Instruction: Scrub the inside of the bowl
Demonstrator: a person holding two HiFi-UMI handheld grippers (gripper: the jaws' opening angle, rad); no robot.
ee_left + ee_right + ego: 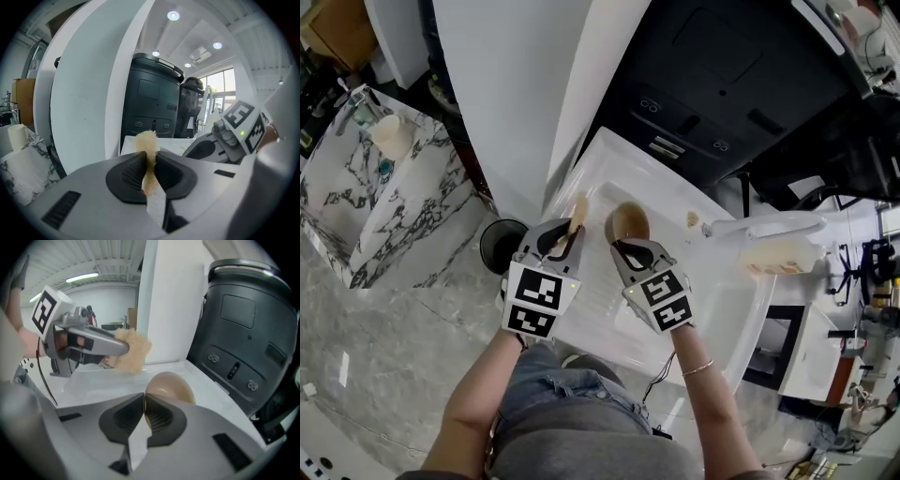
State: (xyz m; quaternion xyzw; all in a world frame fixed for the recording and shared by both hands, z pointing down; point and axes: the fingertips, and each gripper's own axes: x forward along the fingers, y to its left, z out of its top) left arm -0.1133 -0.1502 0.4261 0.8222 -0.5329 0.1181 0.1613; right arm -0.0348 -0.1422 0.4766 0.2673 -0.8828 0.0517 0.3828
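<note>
Tan bowl (628,222): the right tool (623,247) holds it by the rim, jaws pinched tight on it.
Bowl's place: over the white tabletop (614,155).
Fluffy sponge (579,208): squeezed between the jaws of the left tool (567,234).
Gap: sponge is near the bowl, not touching.

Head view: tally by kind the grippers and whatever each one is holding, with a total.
Grippers: 2 (left gripper, right gripper)
Sponge: 1 (tan sponge, clamped in the left gripper)
Bowl: 1 (tan bowl, held by its rim in the right gripper)
Total: 4
</note>
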